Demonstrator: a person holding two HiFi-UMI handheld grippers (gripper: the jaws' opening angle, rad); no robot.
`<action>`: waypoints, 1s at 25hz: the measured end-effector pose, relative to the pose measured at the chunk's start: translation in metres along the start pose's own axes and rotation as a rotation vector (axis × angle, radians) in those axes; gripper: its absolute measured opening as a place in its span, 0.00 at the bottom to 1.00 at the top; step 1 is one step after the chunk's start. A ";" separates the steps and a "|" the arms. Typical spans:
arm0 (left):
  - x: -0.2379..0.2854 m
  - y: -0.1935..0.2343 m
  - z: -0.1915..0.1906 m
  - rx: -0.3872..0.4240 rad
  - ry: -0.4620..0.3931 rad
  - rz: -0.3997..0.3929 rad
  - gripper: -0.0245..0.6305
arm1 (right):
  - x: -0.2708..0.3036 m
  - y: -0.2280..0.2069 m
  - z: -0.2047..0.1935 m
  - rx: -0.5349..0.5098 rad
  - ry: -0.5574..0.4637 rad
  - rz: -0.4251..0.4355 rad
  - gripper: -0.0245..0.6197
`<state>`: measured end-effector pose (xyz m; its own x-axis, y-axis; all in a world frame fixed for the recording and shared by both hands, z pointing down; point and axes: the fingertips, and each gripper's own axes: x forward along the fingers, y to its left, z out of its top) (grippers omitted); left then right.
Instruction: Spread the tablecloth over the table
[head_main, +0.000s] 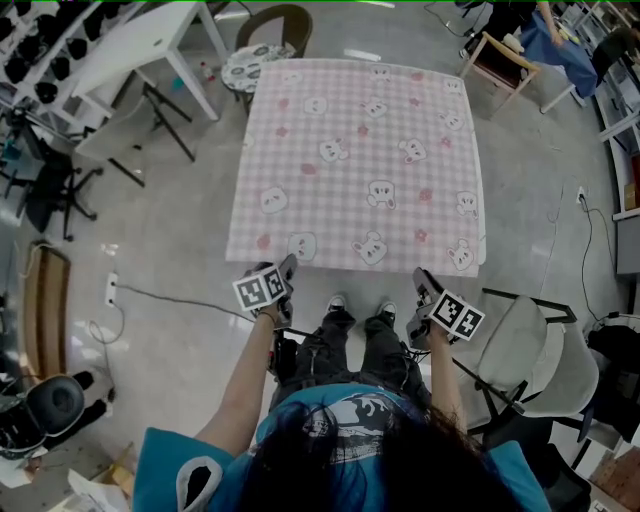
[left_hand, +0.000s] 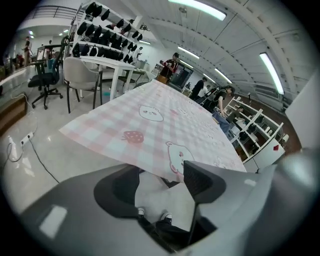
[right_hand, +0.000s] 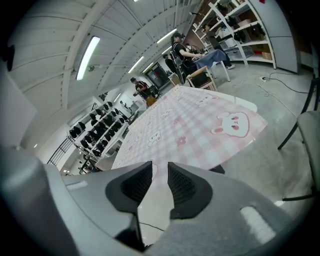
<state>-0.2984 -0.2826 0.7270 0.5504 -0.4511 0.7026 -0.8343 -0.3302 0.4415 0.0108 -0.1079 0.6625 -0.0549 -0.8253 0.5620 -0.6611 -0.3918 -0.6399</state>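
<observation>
A pink checked tablecloth (head_main: 365, 160) with bear and bunny prints lies flat over the square table, its near edge hanging just in front of me. My left gripper (head_main: 287, 268) hovers off the near left corner, jaws wide apart; in the left gripper view only floor and my shoes show between the jaws of the left gripper (left_hand: 160, 175), with the cloth's edge (left_hand: 165, 120) just beyond. My right gripper (head_main: 422, 280) sits below the near right corner. In the right gripper view a narrow gap with bare floor shows in the right gripper (right_hand: 160, 170), short of the cloth (right_hand: 200, 130).
A white chair (head_main: 530, 350) stands close at my right. A cable (head_main: 170, 297) and power strip (head_main: 111, 290) lie on the floor at left. A white table (head_main: 140, 45) stands far left, a round-backed chair (head_main: 275, 30) behind the table, and a wooden chair (head_main: 500, 60) far right.
</observation>
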 end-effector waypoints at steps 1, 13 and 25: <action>-0.004 0.000 0.000 -0.004 -0.014 0.011 0.48 | -0.003 0.003 0.002 -0.001 -0.009 0.009 0.19; -0.050 -0.038 0.016 0.128 -0.185 0.095 0.41 | -0.022 0.055 0.045 -0.168 -0.023 0.212 0.19; -0.093 -0.173 0.052 0.543 -0.332 0.007 0.28 | -0.077 0.113 0.088 -0.301 -0.091 0.443 0.21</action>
<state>-0.2037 -0.2271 0.5566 0.5986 -0.6590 0.4555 -0.7502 -0.6605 0.0302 0.0058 -0.1245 0.5010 -0.3207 -0.9222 0.2160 -0.7752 0.1245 -0.6193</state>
